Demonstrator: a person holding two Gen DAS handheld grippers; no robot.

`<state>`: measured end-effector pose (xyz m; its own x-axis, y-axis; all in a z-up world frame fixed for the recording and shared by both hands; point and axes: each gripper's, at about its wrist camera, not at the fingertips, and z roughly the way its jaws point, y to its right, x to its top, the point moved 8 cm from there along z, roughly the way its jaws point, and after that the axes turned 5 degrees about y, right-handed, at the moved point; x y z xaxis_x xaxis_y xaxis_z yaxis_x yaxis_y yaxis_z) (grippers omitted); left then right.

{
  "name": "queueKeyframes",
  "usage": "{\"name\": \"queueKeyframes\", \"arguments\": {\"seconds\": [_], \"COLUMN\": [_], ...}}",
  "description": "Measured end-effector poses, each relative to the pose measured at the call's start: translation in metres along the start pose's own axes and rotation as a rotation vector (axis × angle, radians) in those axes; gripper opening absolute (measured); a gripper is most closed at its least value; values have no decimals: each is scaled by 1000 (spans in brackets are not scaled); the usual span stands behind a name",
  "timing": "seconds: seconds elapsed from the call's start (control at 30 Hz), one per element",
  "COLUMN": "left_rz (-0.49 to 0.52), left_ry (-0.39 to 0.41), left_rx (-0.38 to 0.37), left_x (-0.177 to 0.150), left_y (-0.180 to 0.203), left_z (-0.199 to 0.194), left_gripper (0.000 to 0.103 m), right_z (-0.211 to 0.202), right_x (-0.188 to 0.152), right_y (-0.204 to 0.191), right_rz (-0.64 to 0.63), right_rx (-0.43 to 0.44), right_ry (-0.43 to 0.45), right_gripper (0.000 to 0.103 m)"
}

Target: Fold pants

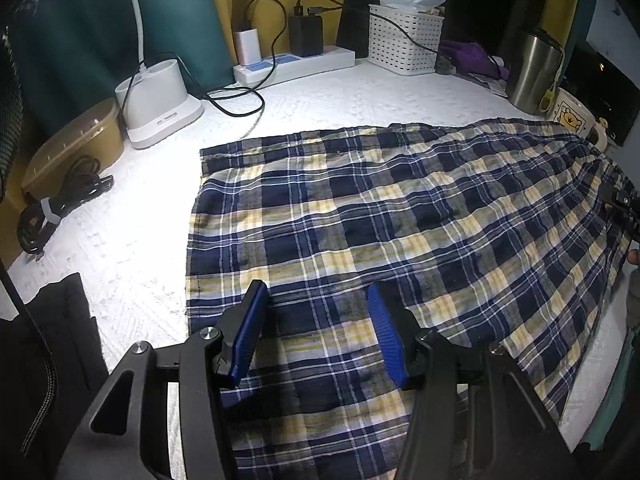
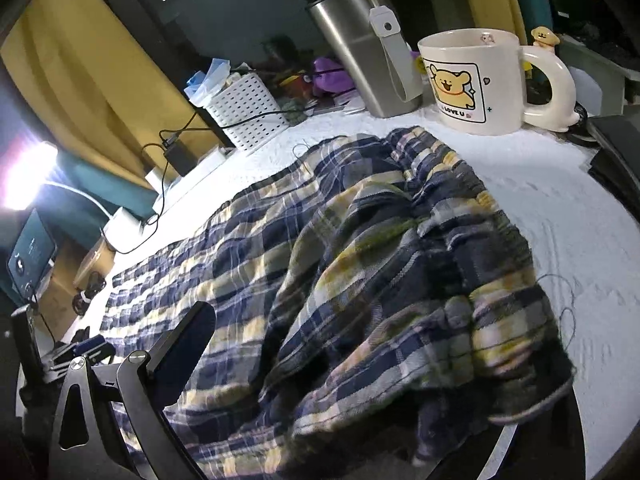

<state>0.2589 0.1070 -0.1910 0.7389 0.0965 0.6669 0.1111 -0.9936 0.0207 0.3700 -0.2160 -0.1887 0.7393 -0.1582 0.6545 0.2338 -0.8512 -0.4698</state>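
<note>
Plaid pants (image 1: 400, 208) lie spread on the white counter (image 1: 132, 248). The left tool (image 1: 318, 300) hovers over them, jaws apart and empty. The right tool (image 2: 328, 380) has bunched cloth draped over it; its grip cannot be told.

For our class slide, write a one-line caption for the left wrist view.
Open left gripper hovers over plaid pants spread flat on a white table cover.

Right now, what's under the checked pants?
The pants lie on a bumpy white cloth that shows all around them. Whatever is beneath the pants themselves is covered.
</note>
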Motion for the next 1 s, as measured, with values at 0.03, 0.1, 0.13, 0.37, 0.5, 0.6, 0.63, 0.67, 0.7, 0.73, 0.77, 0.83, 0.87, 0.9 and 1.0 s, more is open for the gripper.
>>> {"name": "queueKeyframes", "arguments": {"seconds": [0.03, 0.1, 0.13, 0.37, 0.5, 0.6, 0.63, 0.67, 0.7, 0.73, 0.77, 0.83, 0.87, 0.9, 1.0], "left_rz": [-3, -10, -13, -31, -40, -48, -51, -55, -58, -59, -57, -54, -53, -51, -54], "left_ry": [-1, -4, -5, -13, -17, -19, -24, -26, -27, -30, -31, -31, -33, -35, -41], "left_rx": [2, 6, 9, 24, 41, 58, 67, 70, 76, 85, 92, 103, 107, 111, 111], "left_x": [0, -1, -2, -7, -6, -6, -5, -5, -4, -3, -1, 0, 0, 0, -1], "left_y": [-2, -5, -8, -17, -20, -27, -30, -33, -35, -38, -40, -44, -45, -45, -46], "left_z": [0, 1, 1, 5, 5, 4, 4, 5, 4, 4, 3, 2, 2, 3, 4], "left_gripper": [52, 52, 52, 52, 53, 53, 53, 53, 53, 53, 53, 53, 53, 53, 53], "right_z": [1, 2, 2, 9, 2, -3, -4, -5, -6, -7, -8, -10, -11, -13, -18], "right_x": [1, 2, 3, 6, 12, 16, 17, 18, 18, 19, 20, 21, 22, 22, 24], "right_y": [-1, -4, -4, 3, 6, 9, 10, 11, 12, 13, 15, 20, 22, 24, 33], "right_rz": [4, -5, -8, 26, 22, 9, 6, 5, 4, 4, 5, 6, 6, 5, 16], "right_rx": [7, 8, 9, 30, 43, 44, 44, 42, 41, 39, 38, 33, 28, 22, 8], "right_ry": [-3, -2, -1, -1, 39, 54, 56, 60, 61, 64, 66, 70, 72, 75, 83], "right_gripper": [102, 97, 91, 43, 25, 18, 17, 16, 16, 15, 15, 15, 15, 15, 15]}}
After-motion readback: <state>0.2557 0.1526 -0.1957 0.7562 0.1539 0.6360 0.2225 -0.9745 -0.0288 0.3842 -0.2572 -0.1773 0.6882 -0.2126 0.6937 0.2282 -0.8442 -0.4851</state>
